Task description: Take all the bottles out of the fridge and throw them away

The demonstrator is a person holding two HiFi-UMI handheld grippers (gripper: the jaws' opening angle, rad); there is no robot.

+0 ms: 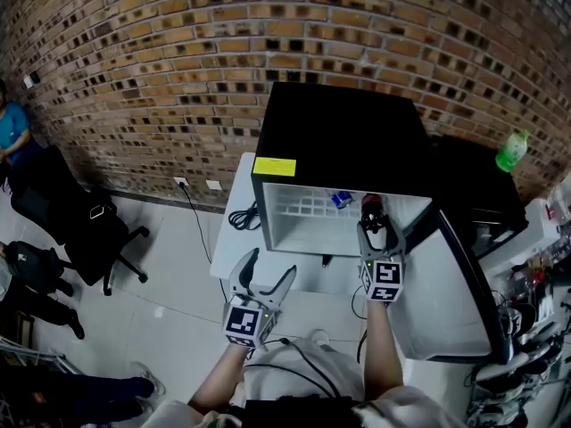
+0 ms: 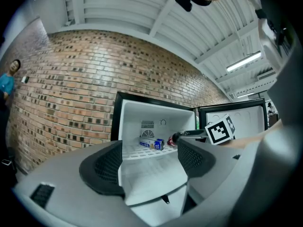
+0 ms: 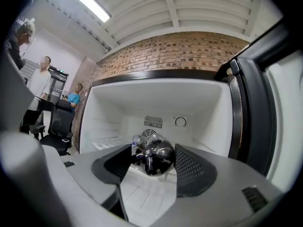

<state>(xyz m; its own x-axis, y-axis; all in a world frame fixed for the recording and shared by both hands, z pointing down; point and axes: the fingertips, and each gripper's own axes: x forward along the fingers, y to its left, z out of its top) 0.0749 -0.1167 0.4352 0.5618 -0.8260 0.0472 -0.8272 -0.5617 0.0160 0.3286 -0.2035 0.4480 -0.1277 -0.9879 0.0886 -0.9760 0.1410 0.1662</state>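
Observation:
The black mini fridge (image 1: 339, 141) stands open on a white table (image 1: 234, 239), its white inside lit. My right gripper (image 1: 379, 230) is at the fridge's mouth, shut on a dark cola bottle (image 1: 372, 207). In the right gripper view that bottle (image 3: 152, 155) fills the gap between the pads of the right gripper (image 3: 152, 162), base toward the camera. A second bottle with a blue label (image 2: 152, 143) lies on the wire shelf; it also shows in the head view as the blue bottle (image 1: 341, 200). My left gripper (image 1: 263, 283) hangs open and holds nothing, below and left of the opening.
The fridge door (image 1: 446, 283) swings out to the right of my right arm. A green bottle (image 1: 512, 152) stands on the dark cabinet at the far right. Office chairs (image 1: 80, 230) sit on the floor to the left. A black cable (image 1: 243, 217) lies coiled on the table.

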